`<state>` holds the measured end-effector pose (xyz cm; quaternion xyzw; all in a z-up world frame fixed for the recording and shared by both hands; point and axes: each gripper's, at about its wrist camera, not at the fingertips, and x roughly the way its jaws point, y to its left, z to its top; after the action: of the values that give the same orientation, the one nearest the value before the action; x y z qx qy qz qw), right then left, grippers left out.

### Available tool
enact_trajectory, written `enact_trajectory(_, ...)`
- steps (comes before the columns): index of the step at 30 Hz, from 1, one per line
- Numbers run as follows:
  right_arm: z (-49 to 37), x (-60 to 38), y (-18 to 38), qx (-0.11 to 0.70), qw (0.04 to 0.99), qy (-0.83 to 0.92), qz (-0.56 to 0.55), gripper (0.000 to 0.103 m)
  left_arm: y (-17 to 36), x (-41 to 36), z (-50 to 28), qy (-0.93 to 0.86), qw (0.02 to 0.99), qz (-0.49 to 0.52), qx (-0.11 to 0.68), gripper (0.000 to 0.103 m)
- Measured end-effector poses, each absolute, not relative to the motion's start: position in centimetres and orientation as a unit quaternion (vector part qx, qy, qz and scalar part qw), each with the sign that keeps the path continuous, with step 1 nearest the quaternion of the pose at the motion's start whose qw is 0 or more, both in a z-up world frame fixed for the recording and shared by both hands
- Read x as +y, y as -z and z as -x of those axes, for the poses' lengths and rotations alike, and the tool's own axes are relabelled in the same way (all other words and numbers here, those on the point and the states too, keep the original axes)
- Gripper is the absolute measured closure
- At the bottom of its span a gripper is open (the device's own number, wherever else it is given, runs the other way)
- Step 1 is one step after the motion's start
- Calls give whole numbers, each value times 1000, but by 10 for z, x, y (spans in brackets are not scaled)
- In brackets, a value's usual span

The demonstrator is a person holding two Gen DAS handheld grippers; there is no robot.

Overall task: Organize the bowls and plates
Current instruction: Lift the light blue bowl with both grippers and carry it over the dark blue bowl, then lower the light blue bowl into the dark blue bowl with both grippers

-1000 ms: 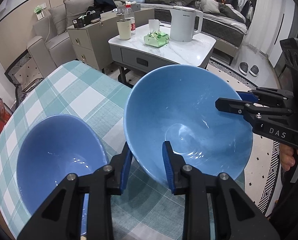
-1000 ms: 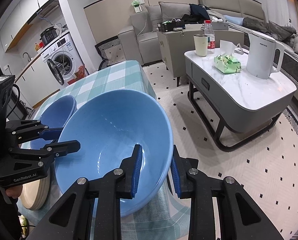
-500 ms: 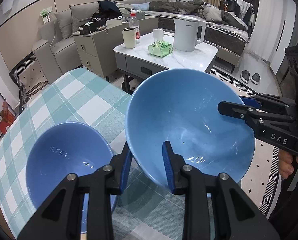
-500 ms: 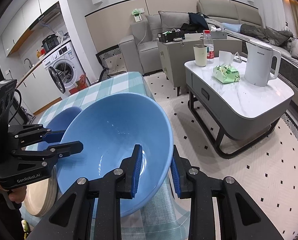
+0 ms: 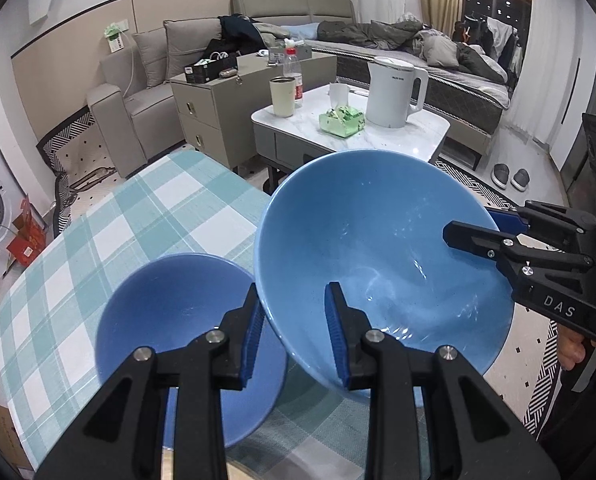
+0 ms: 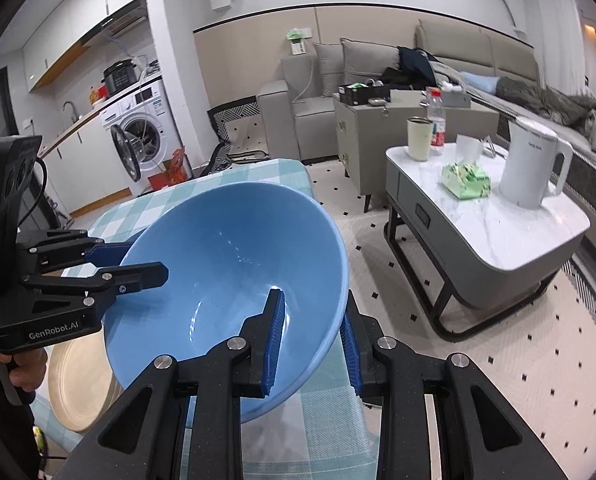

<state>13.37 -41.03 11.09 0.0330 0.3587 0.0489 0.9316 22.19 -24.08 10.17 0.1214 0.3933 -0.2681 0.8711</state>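
The large blue bowl (image 5: pixel 378 248) hangs tilted in the air above the near corner of the bench (image 5: pixel 137 216), which wears a teal-and-white checked cloth. Two tools carry it by opposite sides of the rim. The left tool (image 5: pixel 293 336) is clenched on the rim at the bowl's 7 o'clock in the left wrist view, one blue pad inside the wall and one outside, the jaws parted only by the thickness of the wall. The right tool (image 6: pixel 310 340) grips the same way at the bowl's 5 o'clock in the right wrist view, one pad inside and one on the outer wall. In each view the other tool reaches in from the side, at 3 o'clock for the left camera and 9 o'clock for the right.

A smaller blue bowl (image 5: pixel 185 336) sits on the bench at 8 o'clock from the large one, below it and partly behind the left tool. At 7 o'clock in the right wrist view a beige plate (image 6: pixel 77 384) lies on the bench.

Off the bench, at 1 o'clock, stands a marble-topped coffee table (image 6: pixel 498 220) with a white kettle (image 6: pixel 534 172), a green tissue pack (image 6: pixel 466 180) and a cream cup (image 6: pixel 418 138).
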Motion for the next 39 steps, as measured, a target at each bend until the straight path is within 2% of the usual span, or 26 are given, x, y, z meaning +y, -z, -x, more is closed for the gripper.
enact_trajectory(20, -157, -358, -140, 345, 935, -78, 16, 75, -121, -186, -225, 230, 898, -75, 368, 74)
enact_trajectory(39, -177, -288, -143, 341, 931, -114, 60, 75, -120, -120, -224, 179, 915, -26, 360, 74)
